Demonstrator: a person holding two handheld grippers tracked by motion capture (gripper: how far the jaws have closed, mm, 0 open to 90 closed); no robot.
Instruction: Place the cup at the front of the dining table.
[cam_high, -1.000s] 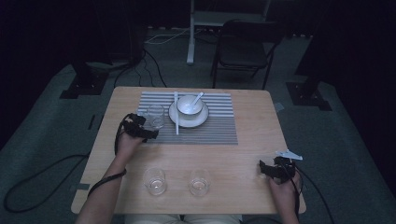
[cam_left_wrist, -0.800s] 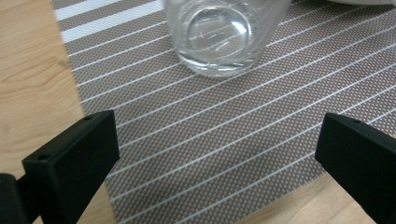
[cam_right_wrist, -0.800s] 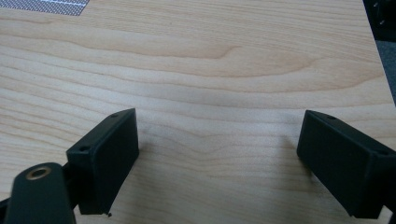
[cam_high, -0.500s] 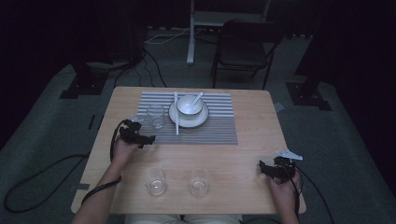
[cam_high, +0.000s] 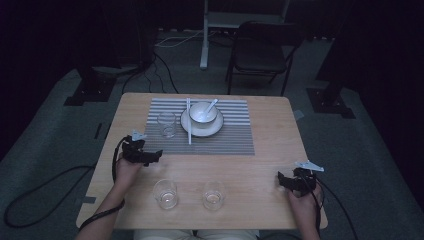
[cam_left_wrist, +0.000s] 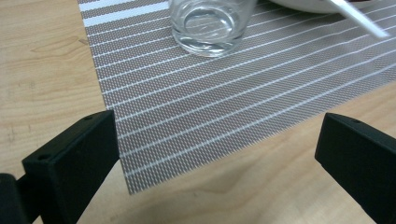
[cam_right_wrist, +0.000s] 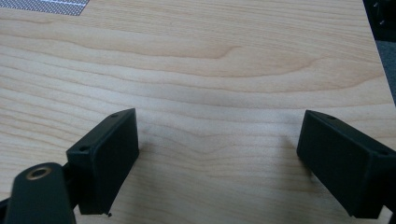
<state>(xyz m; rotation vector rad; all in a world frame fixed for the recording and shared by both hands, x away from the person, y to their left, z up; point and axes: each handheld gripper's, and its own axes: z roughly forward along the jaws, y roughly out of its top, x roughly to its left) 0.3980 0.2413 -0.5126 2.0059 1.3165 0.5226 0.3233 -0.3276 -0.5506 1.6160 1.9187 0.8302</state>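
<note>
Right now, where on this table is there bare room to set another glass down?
Bare wood lies right of the striped grey placemat, up to the table's right edge, and between the two clear glasses near the front and the right claw. Crowded: the mat's left half, with the third glass, white plate and bowl.

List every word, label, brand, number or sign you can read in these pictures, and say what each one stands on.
None: no readable text shows in any view.
The three glasses, such as the one on the striped placemat, are plain and unmarked.
The placemat carries only white stripes.
The bowl, its plate and the wooden table bear no print.
The black jaws of both grippers show screw holes, no lettering.
</note>
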